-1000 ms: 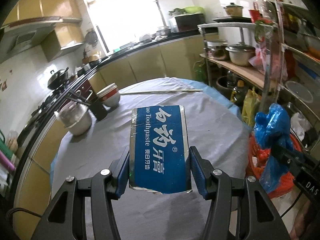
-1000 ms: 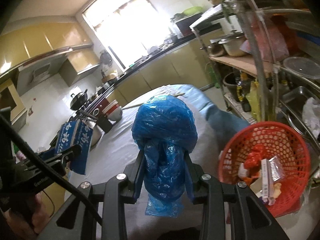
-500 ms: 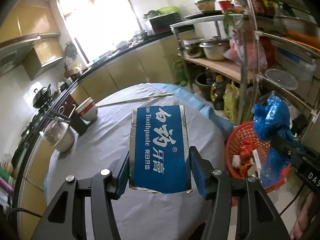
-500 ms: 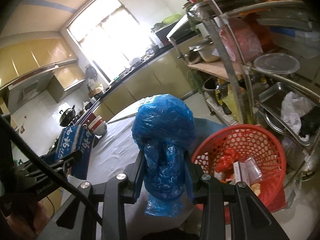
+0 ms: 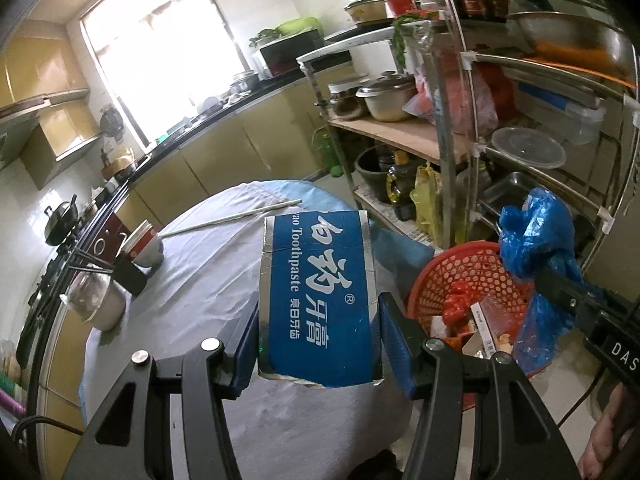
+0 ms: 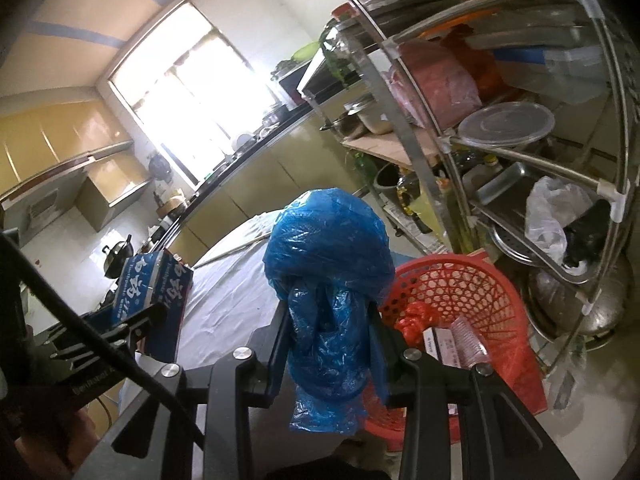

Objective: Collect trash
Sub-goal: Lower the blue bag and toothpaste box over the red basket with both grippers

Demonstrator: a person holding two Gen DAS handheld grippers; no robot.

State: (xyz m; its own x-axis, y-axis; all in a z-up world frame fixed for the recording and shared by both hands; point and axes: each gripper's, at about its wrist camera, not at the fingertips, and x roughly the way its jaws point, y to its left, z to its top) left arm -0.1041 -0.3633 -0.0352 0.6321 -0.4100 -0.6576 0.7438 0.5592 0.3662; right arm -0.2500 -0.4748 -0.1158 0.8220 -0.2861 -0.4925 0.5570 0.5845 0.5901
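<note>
My left gripper (image 5: 318,330) is shut on a blue toothpaste box (image 5: 316,296), held up over the round table's right side. In the right wrist view the same box (image 6: 154,286) shows at the left. My right gripper (image 6: 330,344) is shut on a knotted blue plastic bag (image 6: 328,256), which hangs just left of the red mesh basket (image 6: 460,284). From the left wrist, that bag (image 5: 532,236) hovers above the basket (image 5: 460,276), which stands on the floor beside the table and holds wrappers and small cartons.
The round table (image 5: 208,272) under a grey cloth carries stacked bowls (image 5: 146,242), a covered pot (image 5: 96,304) and a long stick (image 5: 236,216). A crowded metal rack (image 6: 520,152) rises right behind the basket. A counter runs under the window.
Both grippers have swung right with their loads. The red basket has come further into view, and the bag now hangs at its rim.
</note>
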